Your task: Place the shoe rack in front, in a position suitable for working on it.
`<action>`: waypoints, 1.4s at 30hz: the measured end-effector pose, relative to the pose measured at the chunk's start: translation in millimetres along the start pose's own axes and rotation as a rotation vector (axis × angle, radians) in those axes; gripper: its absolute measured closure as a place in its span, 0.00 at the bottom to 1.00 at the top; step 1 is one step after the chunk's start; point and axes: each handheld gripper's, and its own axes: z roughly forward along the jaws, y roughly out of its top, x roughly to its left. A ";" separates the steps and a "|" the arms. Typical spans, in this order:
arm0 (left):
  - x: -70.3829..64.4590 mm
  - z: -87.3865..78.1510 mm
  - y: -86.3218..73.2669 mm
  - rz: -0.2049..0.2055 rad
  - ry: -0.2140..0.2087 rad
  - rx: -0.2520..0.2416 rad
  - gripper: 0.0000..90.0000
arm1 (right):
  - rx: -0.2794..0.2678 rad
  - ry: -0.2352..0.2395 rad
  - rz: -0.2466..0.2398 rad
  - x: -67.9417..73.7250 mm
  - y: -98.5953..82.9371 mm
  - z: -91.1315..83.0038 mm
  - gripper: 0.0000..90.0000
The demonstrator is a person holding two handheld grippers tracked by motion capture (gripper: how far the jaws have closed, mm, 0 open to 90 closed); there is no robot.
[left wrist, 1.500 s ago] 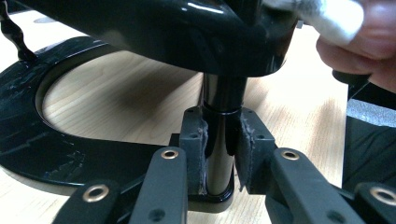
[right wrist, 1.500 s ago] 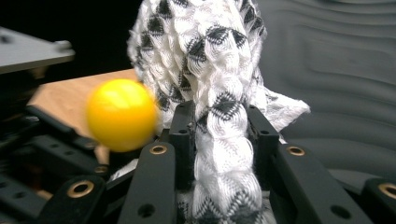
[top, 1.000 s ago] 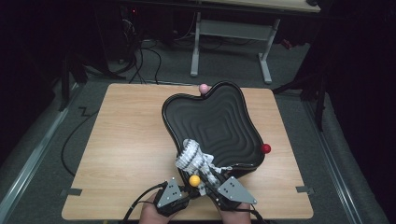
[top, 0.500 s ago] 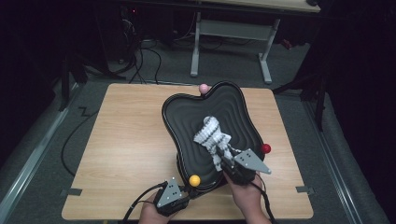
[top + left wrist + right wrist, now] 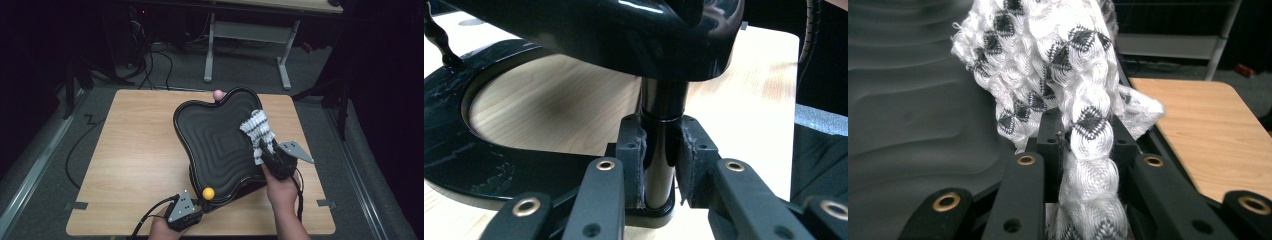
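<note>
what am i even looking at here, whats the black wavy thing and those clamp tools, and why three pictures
A person sits at a wooden table and holds a hand-held clamp tool in each hand. There is no robot arm.

The high view looks down from above the table. The other two pictures come from small cameras that ride on the tools and look along their black jaws.

The black wavy thing is a tray with a stepped surface, standing on a post above a flat base. The left gripper is closed around that post, near a yellow ball at the tray's front edge.

The right gripper is closed on a white cloth with dark diamond marks, at the tray's right side. A pink ball sits at the tray's far edge.
</note>
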 end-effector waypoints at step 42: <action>1.0 -0.1 0.0 0.005 -0.007 0.003 0.83 | 0.066 0.439 -0.185 110.5 -8.8 -11.2 0.82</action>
